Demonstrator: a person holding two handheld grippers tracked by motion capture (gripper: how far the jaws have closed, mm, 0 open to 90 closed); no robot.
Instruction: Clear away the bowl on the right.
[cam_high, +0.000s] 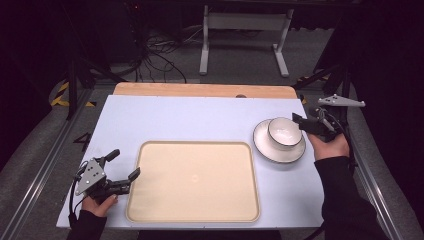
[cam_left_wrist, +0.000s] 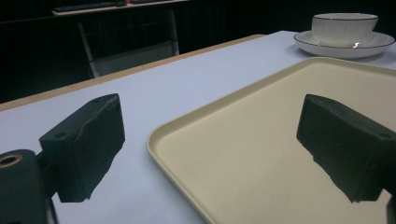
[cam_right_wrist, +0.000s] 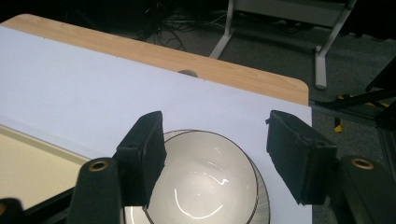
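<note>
A white bowl (cam_high: 284, 131) stands on a white plate (cam_high: 279, 141) at the right of the table. My right gripper (cam_high: 305, 122) reaches in from the right at the bowl's rim. In the right gripper view its jaws stand apart over the bowl (cam_right_wrist: 205, 186); the left jaw overlaps the rim and the right jaw is clear of it, so the right gripper (cam_right_wrist: 219, 154) is open. A large cream tray (cam_high: 194, 181) lies empty in the middle. My left gripper (cam_high: 124, 164) rests open at the tray's left edge, its jaws straddling the tray corner (cam_left_wrist: 154, 140). The bowl (cam_left_wrist: 344, 25) shows far off.
The pale blue sheet (cam_high: 175, 120) covers the table, with a wooden strip (cam_high: 200, 90) along the far edge. Beyond it on the floor stand a white metal frame (cam_high: 245, 35) and loose cables (cam_high: 155, 55). Dark rails flank both sides.
</note>
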